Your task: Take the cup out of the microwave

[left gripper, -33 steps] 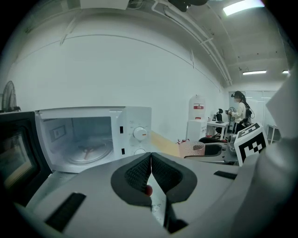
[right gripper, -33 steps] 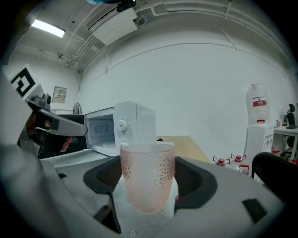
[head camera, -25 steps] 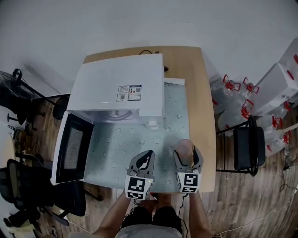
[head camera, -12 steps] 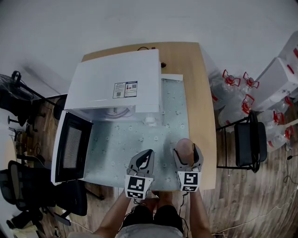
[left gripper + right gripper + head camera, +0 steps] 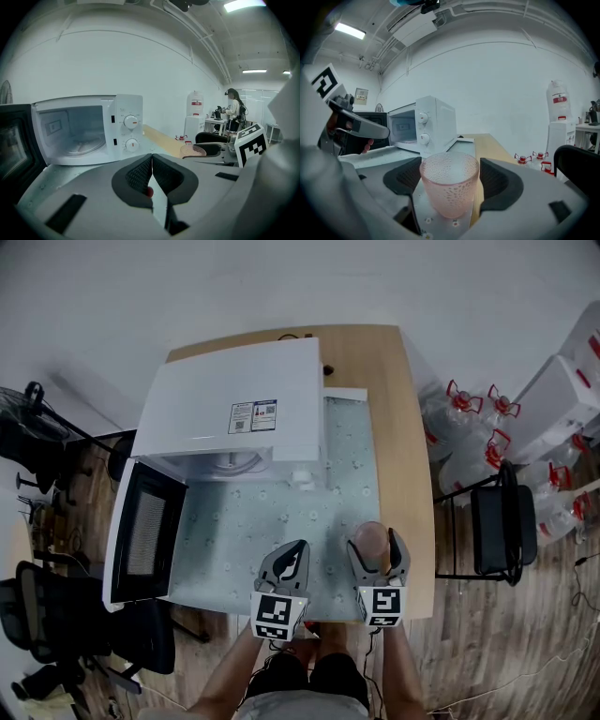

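right gripper view: claw grips one cup (one microwave).

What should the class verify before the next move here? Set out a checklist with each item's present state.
1. Cup out of the microwave: ok.
2. Cup upright: ok.
3. Right gripper fingers against the cup's sides: ok.
4. Cup's base resting on the mat: cannot tell.
5. Left gripper shut and empty: ok.
6. Microwave door closed: not ok, it stands open.
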`<control>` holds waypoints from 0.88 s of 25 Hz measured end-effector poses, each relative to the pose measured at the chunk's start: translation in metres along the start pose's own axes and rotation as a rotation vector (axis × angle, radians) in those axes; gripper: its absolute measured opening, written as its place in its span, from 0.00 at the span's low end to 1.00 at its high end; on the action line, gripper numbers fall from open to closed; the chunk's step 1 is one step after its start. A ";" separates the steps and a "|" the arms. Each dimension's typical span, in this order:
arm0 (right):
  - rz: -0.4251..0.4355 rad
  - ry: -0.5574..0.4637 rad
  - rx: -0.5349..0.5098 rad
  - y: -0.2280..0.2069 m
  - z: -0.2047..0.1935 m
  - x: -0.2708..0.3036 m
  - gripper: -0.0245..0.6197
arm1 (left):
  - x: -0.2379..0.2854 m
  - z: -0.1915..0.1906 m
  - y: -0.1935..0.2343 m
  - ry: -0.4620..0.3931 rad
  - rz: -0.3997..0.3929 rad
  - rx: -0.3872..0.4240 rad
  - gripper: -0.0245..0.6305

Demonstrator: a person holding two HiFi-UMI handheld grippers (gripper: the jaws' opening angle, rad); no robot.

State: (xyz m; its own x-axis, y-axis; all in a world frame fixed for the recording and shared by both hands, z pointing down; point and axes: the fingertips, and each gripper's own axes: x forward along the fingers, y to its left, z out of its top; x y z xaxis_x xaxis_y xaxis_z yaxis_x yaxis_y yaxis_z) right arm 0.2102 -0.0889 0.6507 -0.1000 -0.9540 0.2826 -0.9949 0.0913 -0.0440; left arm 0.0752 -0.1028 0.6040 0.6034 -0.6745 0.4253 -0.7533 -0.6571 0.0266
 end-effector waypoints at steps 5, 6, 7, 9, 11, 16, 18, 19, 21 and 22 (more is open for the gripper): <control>0.002 -0.019 -0.001 0.003 0.011 -0.002 0.61 | -0.007 0.005 0.002 -0.015 0.016 0.003 0.07; 0.002 -0.022 -0.003 0.004 0.013 -0.003 0.61 | -0.010 0.006 0.003 -0.018 0.018 0.003 0.07; 0.003 -0.024 -0.006 0.005 0.016 -0.004 0.61 | -0.013 0.007 0.003 -0.022 0.021 0.003 0.07; 0.004 -0.028 -0.012 0.006 0.021 -0.007 0.61 | -0.018 0.012 0.005 -0.034 0.028 0.002 0.07; 0.001 -0.036 -0.018 0.006 0.027 -0.009 0.61 | -0.022 0.019 0.008 -0.048 0.037 0.002 0.07; 0.006 -0.066 -0.035 0.008 0.052 -0.016 0.61 | -0.033 0.038 0.011 -0.084 0.053 0.002 0.07; 0.021 -0.074 -0.040 0.012 0.064 -0.020 0.61 | -0.040 0.048 0.011 -0.101 0.058 0.004 0.07; 0.027 -0.080 -0.042 0.014 0.070 -0.022 0.61 | -0.043 0.053 0.011 -0.111 0.061 0.005 0.07; 0.041 -0.092 -0.044 0.021 0.082 -0.025 0.61 | -0.051 0.063 0.013 -0.128 0.070 0.006 0.07; 0.048 -0.099 -0.044 0.024 0.088 -0.026 0.61 | -0.055 0.068 0.015 -0.135 0.077 0.007 0.07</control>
State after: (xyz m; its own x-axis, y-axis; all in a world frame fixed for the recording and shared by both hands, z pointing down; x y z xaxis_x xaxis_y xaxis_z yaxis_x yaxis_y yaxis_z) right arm 0.1900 -0.0865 0.5580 -0.1477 -0.9715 0.1853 -0.9889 0.1479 -0.0129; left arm 0.0481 -0.0982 0.5198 0.5742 -0.7618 0.3000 -0.7970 -0.6039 -0.0080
